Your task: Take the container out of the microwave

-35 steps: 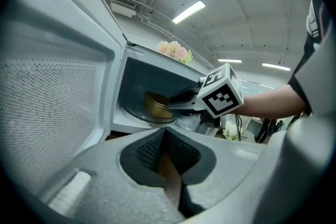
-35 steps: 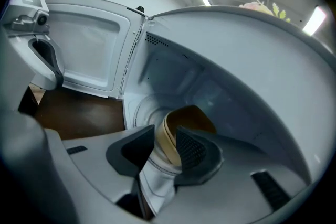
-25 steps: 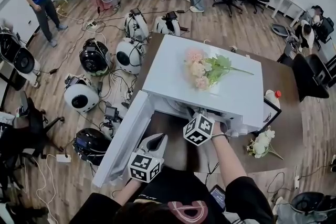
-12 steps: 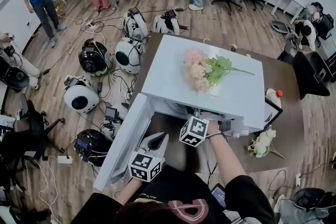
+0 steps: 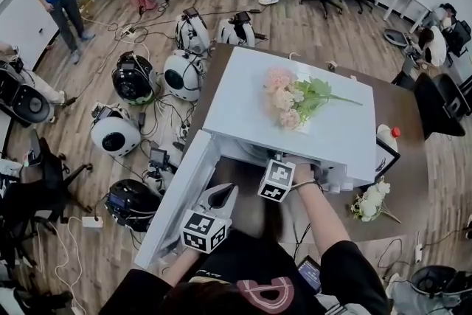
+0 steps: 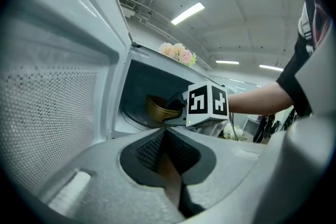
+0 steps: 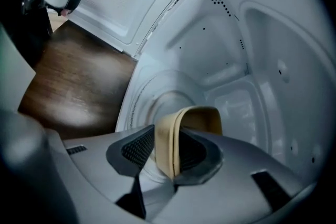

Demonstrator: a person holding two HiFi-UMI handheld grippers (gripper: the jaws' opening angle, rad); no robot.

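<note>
— So, what is sitting where?
— The white microwave is standing on the dark counter. Its door is hanging wide open, leaving the way in free. A bunch of flowers is lying on its roof.
— And the tools?
— The left tool is waiting outside, narrow and empty. The right tool is reaching inside. Its jaws have just been closing and are pinching the wall of the tan container, which is sitting inside, not yet out.
— Anything in it?
— I cannot tell.
</note>
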